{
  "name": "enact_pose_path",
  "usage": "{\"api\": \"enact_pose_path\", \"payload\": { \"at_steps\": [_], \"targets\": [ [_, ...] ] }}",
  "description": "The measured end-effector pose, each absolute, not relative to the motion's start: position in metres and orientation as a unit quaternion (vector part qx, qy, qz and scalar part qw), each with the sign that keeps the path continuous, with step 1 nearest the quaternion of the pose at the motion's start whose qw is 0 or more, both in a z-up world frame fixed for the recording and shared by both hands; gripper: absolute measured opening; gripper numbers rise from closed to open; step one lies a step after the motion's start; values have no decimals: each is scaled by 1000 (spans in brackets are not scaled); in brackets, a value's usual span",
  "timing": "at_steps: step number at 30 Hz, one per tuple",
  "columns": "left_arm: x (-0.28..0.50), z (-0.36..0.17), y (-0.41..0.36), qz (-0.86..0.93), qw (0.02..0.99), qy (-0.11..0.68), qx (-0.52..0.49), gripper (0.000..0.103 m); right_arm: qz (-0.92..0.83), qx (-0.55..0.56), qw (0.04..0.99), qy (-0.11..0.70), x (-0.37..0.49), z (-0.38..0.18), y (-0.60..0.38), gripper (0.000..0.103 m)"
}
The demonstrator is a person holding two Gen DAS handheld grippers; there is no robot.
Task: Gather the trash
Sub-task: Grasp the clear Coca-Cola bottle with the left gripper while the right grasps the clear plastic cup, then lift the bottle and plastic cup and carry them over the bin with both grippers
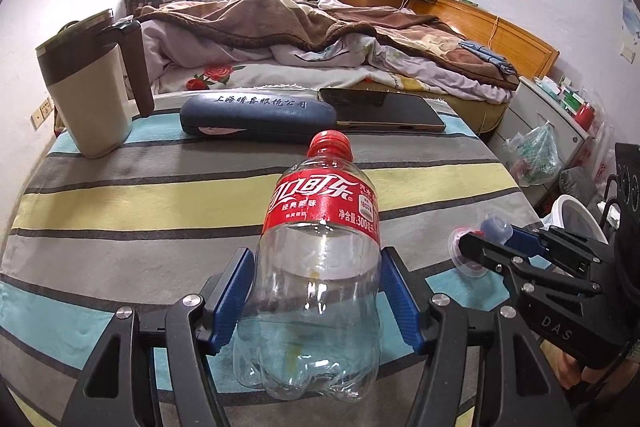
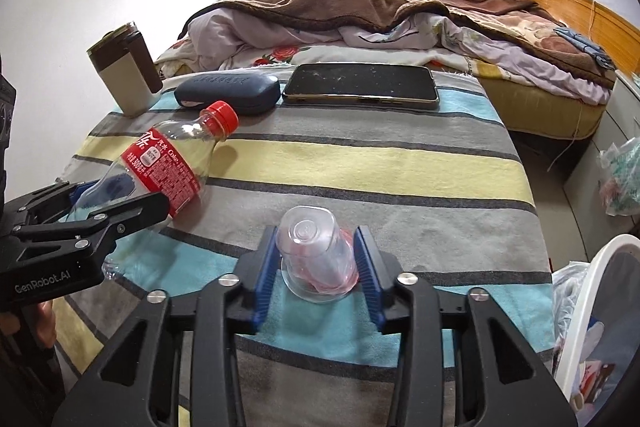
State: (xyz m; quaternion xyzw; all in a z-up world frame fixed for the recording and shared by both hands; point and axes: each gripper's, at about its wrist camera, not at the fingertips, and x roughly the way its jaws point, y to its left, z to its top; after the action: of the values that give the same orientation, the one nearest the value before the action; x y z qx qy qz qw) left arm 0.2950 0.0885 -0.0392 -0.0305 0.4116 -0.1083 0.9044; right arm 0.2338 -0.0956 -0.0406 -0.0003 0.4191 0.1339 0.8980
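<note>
An empty clear cola bottle [image 1: 320,203] with a red cap and label lies along my left gripper [image 1: 317,255], whose blue pads press on both sides of its body. In the right wrist view the bottle [image 2: 168,163] is tilted over the striped cloth, held by the left gripper [image 2: 120,195]. A small clear plastic cup [image 2: 316,259] with pink residue stands upside down on the cloth. My right gripper [image 2: 317,233] is shut on the cup, one pad on each side. The left wrist view shows the same cup [image 1: 476,259] at the tip of the right gripper [image 1: 486,247].
On the far part of the striped table cloth [image 1: 160,195] stand a beige lidded mug [image 1: 88,95], a dark glasses case [image 1: 256,115] and a black phone [image 1: 384,111]. A white bin [image 2: 600,307] is at the right beside the table. An unmade bed [image 2: 360,7] lies beyond.
</note>
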Motion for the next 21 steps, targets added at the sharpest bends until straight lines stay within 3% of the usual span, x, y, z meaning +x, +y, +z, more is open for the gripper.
{"api": "enact_pose_path", "payload": {
  "at_steps": [21],
  "targets": [
    [267,-35,77,-127,898,420,-19,64,137,19,904,406,217,-34,-104,33]
  ]
}}
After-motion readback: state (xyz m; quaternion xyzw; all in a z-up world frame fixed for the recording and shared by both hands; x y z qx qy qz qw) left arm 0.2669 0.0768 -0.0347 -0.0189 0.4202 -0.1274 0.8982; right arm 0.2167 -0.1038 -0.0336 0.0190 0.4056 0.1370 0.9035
